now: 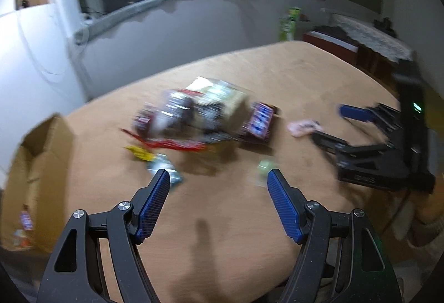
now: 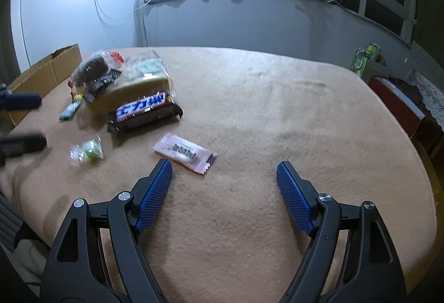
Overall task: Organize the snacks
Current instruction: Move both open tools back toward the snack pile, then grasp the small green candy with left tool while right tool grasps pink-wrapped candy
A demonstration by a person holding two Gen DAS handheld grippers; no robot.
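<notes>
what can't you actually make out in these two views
- Snack pile, left wrist view: motion blur smears the wrappers, no label legible.
- Cardboard box, left wrist view: its inside is cut off by the frame edge and blurred; the right wrist view shows only its rim.
- Pink packet, right wrist view: its print is too small and blurred to read.
- Left tongs, right wrist view: cut off at the left edge, tips only.

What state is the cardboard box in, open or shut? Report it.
Open. The cardboard box at the table's edge has its flap standing up, and the left wrist view looks straight into its interior.
</notes>
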